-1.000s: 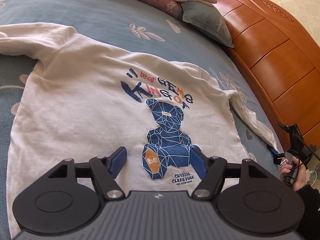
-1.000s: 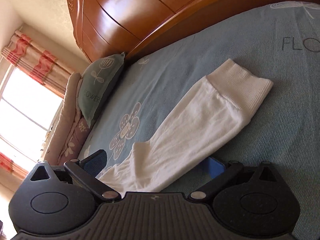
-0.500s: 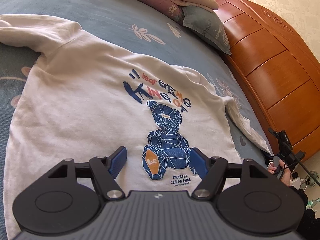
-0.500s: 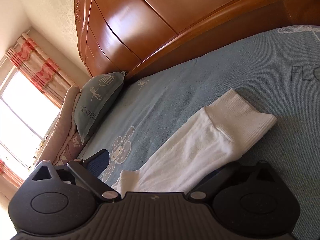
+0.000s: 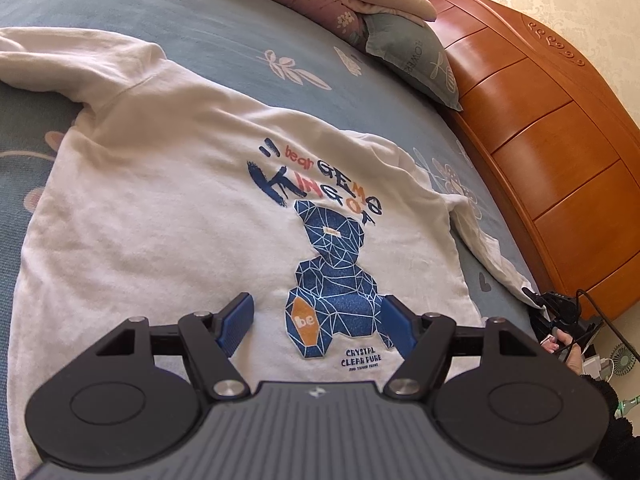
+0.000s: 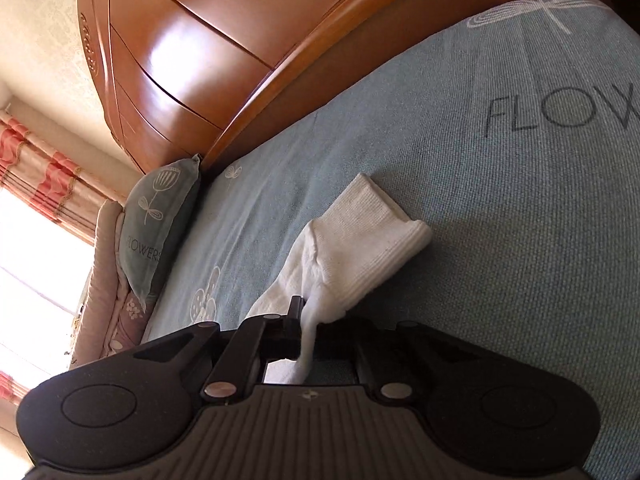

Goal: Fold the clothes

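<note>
A white sweatshirt (image 5: 168, 216) is spread flat on the blue flowered bed cover (image 5: 248, 28), its bear print (image 5: 332, 276) facing up and its hem lying toward the near edge of the bed. One sleeve is stretched toward the far left corner, and the other runs along the right edge, beside the wooden headboard (image 5: 560, 152). The left gripper (image 5: 318, 322) is held above the hem with its blue pads set apart; nothing is caught between them, and whether they touch the cloth cannot be told. Folded quilts and a grey-green pillow (image 5: 416, 60) are seen at the far edge, against the headboard. At the right edge, the right gripper (image 6: 306, 320) is clamped together on the sleeve (image 6: 352, 248) just behind its ribbed cuff, with white cloth bunched between the closed jaws. The cuff itself rests on the cover, pointing toward the headboard (image 6: 224, 40).
</note>
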### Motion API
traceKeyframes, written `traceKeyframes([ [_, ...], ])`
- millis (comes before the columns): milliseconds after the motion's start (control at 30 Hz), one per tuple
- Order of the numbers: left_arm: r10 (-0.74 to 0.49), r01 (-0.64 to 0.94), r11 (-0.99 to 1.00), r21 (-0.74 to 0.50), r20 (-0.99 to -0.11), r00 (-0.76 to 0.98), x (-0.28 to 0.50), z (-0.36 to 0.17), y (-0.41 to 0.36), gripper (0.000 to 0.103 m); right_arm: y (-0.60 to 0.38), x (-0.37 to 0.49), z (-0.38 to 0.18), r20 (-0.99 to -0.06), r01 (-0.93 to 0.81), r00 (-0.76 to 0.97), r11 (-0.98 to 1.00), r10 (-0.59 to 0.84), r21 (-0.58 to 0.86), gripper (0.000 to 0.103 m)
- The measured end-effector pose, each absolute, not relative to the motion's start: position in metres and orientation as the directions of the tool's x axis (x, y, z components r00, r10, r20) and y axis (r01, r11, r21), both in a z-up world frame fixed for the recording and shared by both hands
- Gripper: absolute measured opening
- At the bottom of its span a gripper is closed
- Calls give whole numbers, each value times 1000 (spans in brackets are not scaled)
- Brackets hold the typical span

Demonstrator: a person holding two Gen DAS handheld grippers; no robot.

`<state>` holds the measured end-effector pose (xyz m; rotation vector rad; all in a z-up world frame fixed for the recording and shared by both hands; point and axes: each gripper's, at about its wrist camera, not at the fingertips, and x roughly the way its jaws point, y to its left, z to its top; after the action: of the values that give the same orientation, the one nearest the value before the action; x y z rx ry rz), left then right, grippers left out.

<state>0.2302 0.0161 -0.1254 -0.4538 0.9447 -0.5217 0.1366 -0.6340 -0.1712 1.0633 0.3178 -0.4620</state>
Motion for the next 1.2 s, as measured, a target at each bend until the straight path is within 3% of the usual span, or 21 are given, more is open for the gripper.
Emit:
traceKeyframes([
  [433, -594, 220, 794, -566, -648, 477, 230, -125, 15, 71, -674, 158, -125, -542, 610, 780, 576, -312, 545, 12],
  [533, -592, 220, 796, -564, -650, 477, 230, -124, 15, 71, -681, 169, -124, -587, 653, 737, 574, -335, 493, 26],
  [600, -593, 221, 796, -564, -650, 476, 230, -124, 15, 71, -680, 165, -121, -603, 685, 712, 546, -360, 483, 26],
  [633, -593, 222, 795, -564, -650, 475, 230, -124, 15, 71, -680, 163, -120, -611, 700, 699, 531, -372, 478, 31],
  [733, -595, 225, 795, -564, -650, 473, 231, -124, 15, 71, -663, 156, -106, -616, 794, 597, 490, -514, 361, 68],
  [867, -598, 230, 794, -563, -650, 470, 231, -124, 15, 71, -639, 152, -85, -542, 775, 622, 544, -565, 321, 68],
  [933, -598, 231, 793, -564, -647, 472, 231, -125, 15, 71, -624, 159, -75, -514, 707, 691, 620, -507, 339, 71],
  [1000, -598, 231, 793, -564, -646, 475, 230, -125, 15, 71, -603, 177, -68, -513, 579, 779, 727, -361, 369, 76],
  [1067, -597, 233, 794, -562, -646, 476, 230, -125, 15, 71, -579, 200, -66, -533, 431, 828, 806, -174, 406, 88],
  [1200, -598, 240, 794, -559, -645, 476, 230, -125, 15, 71, -513, 249, -67, -581, 187, 806, 882, 115, 434, 88],
])
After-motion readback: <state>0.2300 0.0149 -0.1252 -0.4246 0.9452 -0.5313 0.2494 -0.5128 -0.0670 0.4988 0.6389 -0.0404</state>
